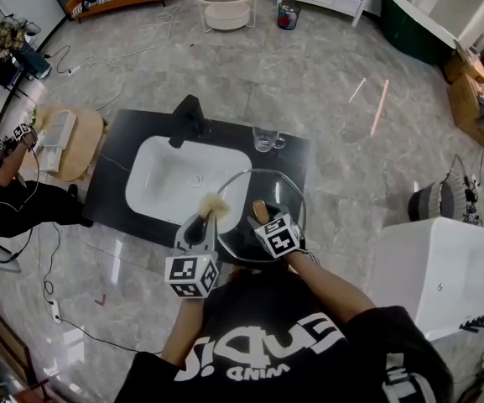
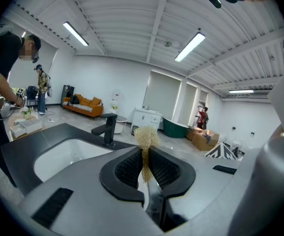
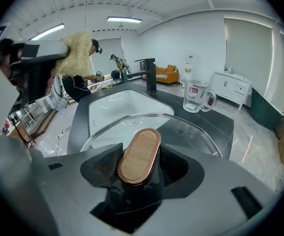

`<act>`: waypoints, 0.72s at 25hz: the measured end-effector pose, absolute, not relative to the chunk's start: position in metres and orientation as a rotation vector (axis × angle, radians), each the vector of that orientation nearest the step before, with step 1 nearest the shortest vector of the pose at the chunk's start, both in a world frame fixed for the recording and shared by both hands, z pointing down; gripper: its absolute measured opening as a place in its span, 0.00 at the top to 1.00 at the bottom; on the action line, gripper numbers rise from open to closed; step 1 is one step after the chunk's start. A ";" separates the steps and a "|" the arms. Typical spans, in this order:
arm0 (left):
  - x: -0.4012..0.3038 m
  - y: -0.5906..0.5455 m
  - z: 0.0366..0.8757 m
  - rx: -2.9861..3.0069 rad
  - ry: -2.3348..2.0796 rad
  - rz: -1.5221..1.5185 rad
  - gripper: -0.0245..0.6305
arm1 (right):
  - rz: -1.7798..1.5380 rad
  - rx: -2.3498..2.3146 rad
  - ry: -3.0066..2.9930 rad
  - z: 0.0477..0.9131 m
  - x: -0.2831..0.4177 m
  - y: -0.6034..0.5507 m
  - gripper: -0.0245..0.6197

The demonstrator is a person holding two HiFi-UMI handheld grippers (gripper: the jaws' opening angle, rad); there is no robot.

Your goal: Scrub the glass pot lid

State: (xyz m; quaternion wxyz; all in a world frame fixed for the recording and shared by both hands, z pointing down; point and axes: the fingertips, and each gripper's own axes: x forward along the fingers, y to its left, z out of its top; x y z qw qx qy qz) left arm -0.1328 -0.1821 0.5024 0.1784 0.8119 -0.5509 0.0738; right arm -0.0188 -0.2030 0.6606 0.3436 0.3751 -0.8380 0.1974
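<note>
Wood handle (image 3: 139,155) of the lid (image 1: 268,191) is gripped in the right hand-held gripper (image 1: 266,222). A scrubber (image 2: 145,137) is clamped in the left hand-held gripper (image 2: 144,168), protruding ahead.

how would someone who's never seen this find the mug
Find the black counter with the white sink set into it. At the far edge, just right of the black tap in the head view, stands the mug. It is small, upright and clear with a side handle, unlike the wide glass lid at the front.
</note>
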 end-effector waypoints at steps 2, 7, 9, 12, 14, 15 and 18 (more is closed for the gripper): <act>-0.131 -0.183 0.502 2.298 -1.556 0.206 0.90 | 0.508 0.962 -2.177 0.660 -0.018 -0.202 0.61; -0.129 -0.184 0.502 2.299 -1.555 0.202 0.90 | 0.482 0.941 -2.164 0.661 -0.016 -0.201 0.64; -0.129 -0.185 0.503 2.298 -1.556 0.202 0.90 | 0.454 0.947 -2.153 0.661 -0.016 -0.202 0.64; -0.130 -0.184 0.503 2.296 -1.559 0.200 0.90 | 0.413 0.949 -2.149 0.661 -0.017 -0.205 0.64; -0.131 -0.184 0.502 2.295 -1.559 0.200 0.90 | 0.415 0.945 -2.148 0.660 -0.018 -0.206 0.64; -0.131 -0.183 0.502 2.294 -1.559 0.199 0.90 | 0.419 0.946 -2.149 0.658 -0.019 -0.207 0.64; -0.131 -0.181 0.502 2.291 -1.557 0.197 0.90 | 0.425 0.952 -2.156 0.652 -0.023 -0.211 0.64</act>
